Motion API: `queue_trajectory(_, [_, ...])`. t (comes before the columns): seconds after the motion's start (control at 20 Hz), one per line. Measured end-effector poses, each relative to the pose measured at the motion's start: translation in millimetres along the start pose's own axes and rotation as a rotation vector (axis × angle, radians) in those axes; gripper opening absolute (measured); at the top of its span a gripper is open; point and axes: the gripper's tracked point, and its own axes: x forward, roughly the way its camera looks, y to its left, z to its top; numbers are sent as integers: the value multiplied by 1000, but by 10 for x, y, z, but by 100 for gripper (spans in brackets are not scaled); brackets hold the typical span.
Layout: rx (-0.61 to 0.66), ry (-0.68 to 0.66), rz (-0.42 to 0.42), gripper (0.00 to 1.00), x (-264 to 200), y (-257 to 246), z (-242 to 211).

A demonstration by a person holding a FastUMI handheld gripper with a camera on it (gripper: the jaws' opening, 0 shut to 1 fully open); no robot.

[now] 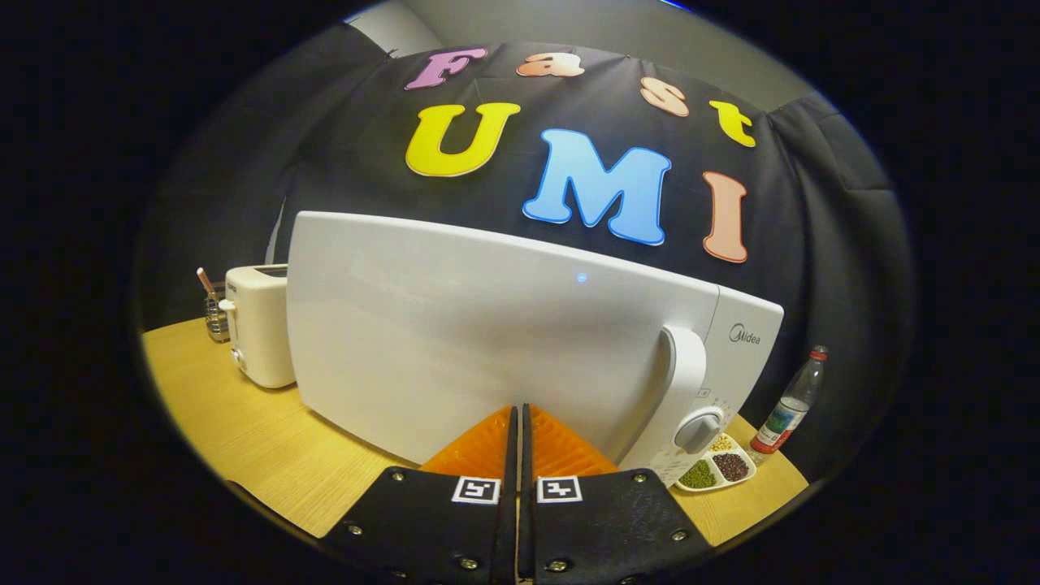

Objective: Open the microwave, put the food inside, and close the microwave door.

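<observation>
- Gripper (517, 426): fingers clenched together, grasping nothing, tips just short of the microwave (487, 325) door.
- Door is closed; its upright handle (685, 382) stands at two o'clock from the tips.
- To do it well, I judge: spread the fingers first, swing toward the handle, close around its bar, then pull outward along the hinge arc.
- Food: likely the divided dish of beans (715, 470) at four o'clock.

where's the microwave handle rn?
Gripper view: the handle stands upright on the closed microwave door, beside the control knob, ahead of the shut tool and off to its right.
</observation>
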Motion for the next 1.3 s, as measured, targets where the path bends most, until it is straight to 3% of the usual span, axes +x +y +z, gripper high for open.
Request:
queue_trajectory(0.75, [175, -76, 199, 2, -2376, -250, 760])
queue_trajectory(0.95, [115, -109, 184, 2, -3020, -426, 761])
queue_trajectory(1.1, [149, -124, 185, 2, -3396, -507, 840])
queue_trajectory(1.3, [139, -173, 116, 2, -3756, -785, 935])
